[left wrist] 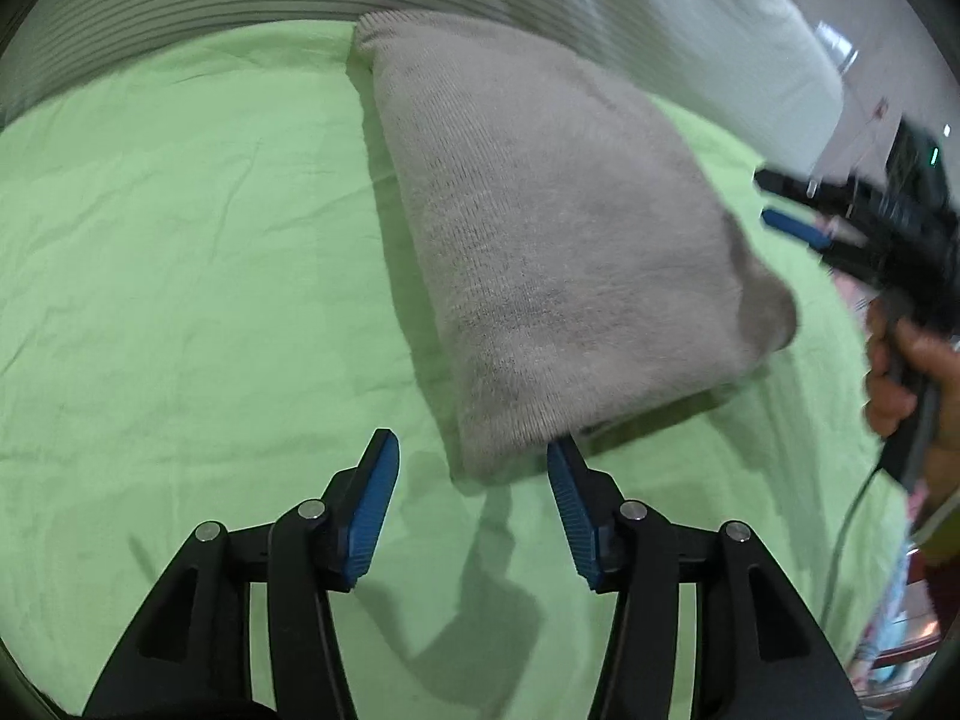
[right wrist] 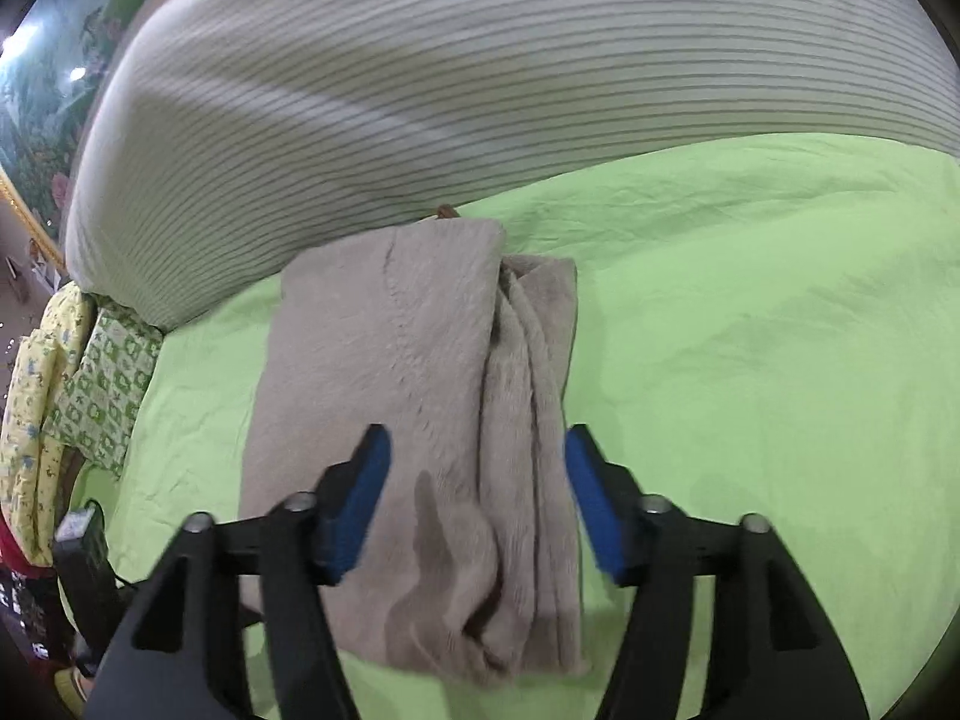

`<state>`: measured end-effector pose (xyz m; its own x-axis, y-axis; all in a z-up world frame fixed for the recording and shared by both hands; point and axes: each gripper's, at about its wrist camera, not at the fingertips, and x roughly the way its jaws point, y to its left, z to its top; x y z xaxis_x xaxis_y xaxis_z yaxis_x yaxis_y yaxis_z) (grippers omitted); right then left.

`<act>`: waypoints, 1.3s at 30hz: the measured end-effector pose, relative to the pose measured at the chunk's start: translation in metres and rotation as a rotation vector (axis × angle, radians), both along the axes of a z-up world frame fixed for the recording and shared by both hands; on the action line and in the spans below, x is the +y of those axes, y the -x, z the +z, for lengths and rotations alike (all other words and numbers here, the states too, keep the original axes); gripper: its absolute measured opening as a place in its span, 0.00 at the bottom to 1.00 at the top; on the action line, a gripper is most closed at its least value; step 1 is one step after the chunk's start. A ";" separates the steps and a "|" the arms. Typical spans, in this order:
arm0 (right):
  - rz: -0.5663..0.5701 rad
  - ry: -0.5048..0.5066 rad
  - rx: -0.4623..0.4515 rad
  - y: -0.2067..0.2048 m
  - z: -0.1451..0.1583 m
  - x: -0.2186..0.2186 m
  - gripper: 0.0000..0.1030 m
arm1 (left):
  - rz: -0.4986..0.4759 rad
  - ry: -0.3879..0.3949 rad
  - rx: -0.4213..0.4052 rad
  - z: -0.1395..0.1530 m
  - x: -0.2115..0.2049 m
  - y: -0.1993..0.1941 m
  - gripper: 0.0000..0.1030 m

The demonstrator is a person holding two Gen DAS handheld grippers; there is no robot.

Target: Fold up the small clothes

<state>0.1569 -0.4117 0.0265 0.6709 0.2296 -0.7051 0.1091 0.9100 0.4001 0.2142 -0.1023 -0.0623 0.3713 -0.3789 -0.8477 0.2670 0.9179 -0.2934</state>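
Note:
A folded beige knit garment (left wrist: 558, 240) lies on the green sheet (left wrist: 180, 270). My left gripper (left wrist: 474, 450) is open, its blue pads on either side of the garment's near corner, empty. In the right wrist view the garment (right wrist: 420, 420) lies lengthwise, with a bunched fold along its right side. My right gripper (right wrist: 477, 444) is open above the garment's near half, holding nothing. The right gripper also shows blurred at the right edge of the left wrist view (left wrist: 780, 204), apart from the garment.
A white striped pillow (right wrist: 450, 90) lies behind the garment at the sheet's far edge. Patterned yellow and green cloths (right wrist: 72, 372) hang off the bed's left side. A black device (right wrist: 78, 540) with a cable sits at lower left.

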 end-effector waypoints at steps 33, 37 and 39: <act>0.044 -0.248 0.137 -0.060 -0.070 -0.012 0.35 | 0.119 0.255 0.120 -0.032 -0.025 -0.136 0.52; 0.030 -0.242 0.105 -0.049 -0.054 -0.003 0.31 | 0.097 0.249 0.056 -0.019 -0.022 -0.121 0.40; 0.034 -0.254 0.081 -0.043 -0.045 0.003 0.29 | 0.104 0.246 0.043 -0.012 -0.017 -0.112 0.39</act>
<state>0.2000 -0.4089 -0.0181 0.6038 0.4274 -0.6729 0.1210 0.7852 0.6073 0.3258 -0.1192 -0.0739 0.3850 -0.5374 -0.7504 0.1573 0.8393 -0.5204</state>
